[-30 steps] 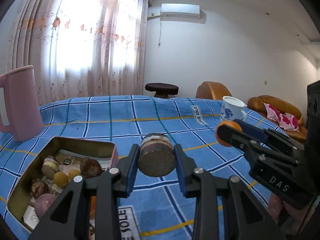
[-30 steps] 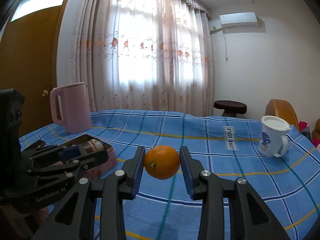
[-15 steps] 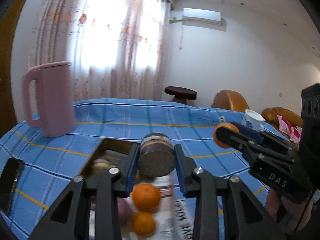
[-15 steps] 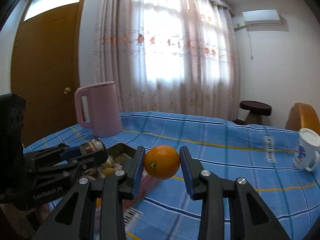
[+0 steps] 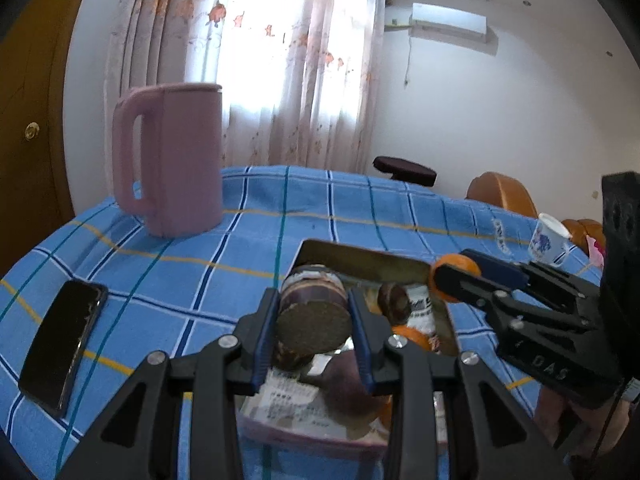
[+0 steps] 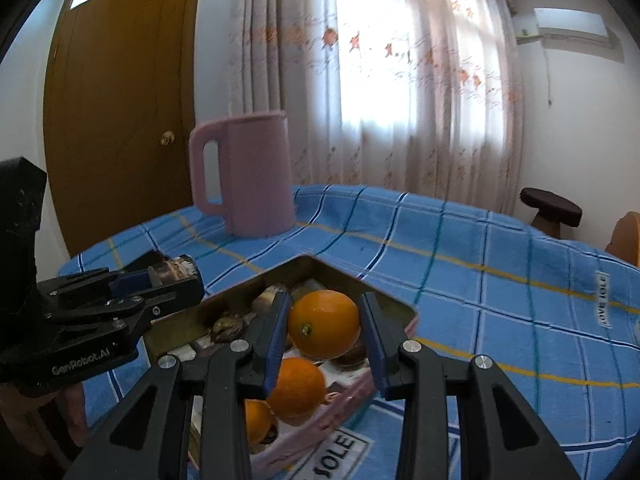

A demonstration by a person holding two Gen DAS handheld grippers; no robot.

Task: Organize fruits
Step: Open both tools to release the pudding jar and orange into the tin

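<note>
My left gripper (image 5: 314,330) is shut on a brown round cake-like snack (image 5: 312,320) and holds it above the open tin box (image 5: 360,258). My right gripper (image 6: 325,330) is shut on an orange (image 6: 324,324) and holds it over the same tin box (image 6: 394,312). The box holds two more oranges (image 6: 296,386), several small brown snacks and printed packets. The right gripper with its orange (image 5: 454,270) shows at the right of the left wrist view. The left gripper with its snack (image 6: 172,276) shows at the left of the right wrist view.
A pink kettle (image 5: 172,164) stands at the back left of the blue checked tablecloth (image 5: 200,264). A black phone (image 5: 64,340) lies at the left. A white mug (image 5: 548,238) stands at the far right. A dark stool (image 6: 550,208) and brown chairs are beyond the table.
Both grippers have swung left and come over the tin box, each still holding its item. The kettle and the phone have come into view.
</note>
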